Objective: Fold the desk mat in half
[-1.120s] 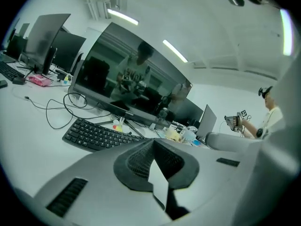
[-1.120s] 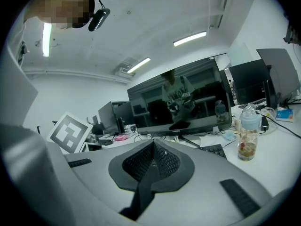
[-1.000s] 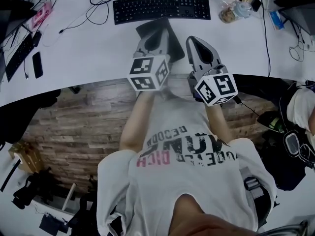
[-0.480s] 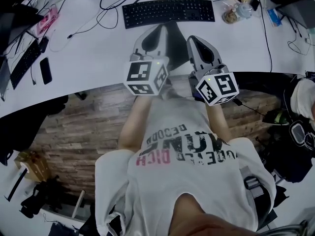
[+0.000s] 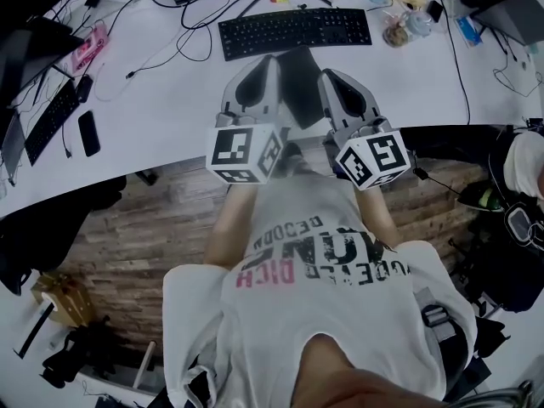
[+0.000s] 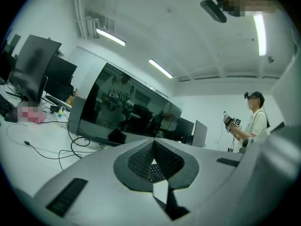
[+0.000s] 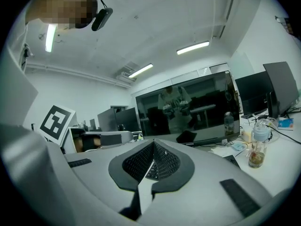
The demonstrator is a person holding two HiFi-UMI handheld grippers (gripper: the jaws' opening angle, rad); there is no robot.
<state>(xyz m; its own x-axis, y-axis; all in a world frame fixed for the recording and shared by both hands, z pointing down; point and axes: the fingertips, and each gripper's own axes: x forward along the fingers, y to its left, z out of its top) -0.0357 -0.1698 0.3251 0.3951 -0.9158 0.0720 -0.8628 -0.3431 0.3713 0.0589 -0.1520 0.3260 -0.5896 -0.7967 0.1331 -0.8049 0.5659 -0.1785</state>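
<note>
The dark desk mat [image 5: 299, 83] hangs steeply between my two grippers, lifted off the white desk [image 5: 170, 117] just in front of the keyboard. My left gripper [image 5: 257, 68] holds its left side and my right gripper [image 5: 338, 76] its right side. In the left gripper view the pads meet, the left gripper [image 6: 153, 147] is shut, and a dark piece of mat [image 6: 175, 210] shows below. The right gripper [image 7: 153, 147] is shut the same way, with the mat [image 7: 128, 211] trailing under it. The pinch points themselves are hidden.
A black keyboard [image 5: 295, 29] lies just beyond the mat, with cables behind it. A phone [image 5: 87, 133] lies at the left, jars and bottles [image 5: 399, 24] at the back right. A large dark monitor [image 6: 122, 112] stands ahead. A person [image 6: 254, 121] stands far right.
Both grippers have risen and moved toward the keyboard, carrying the mat. The mat stands steeper and looks narrower between them. The left gripper has rolled a little.
</note>
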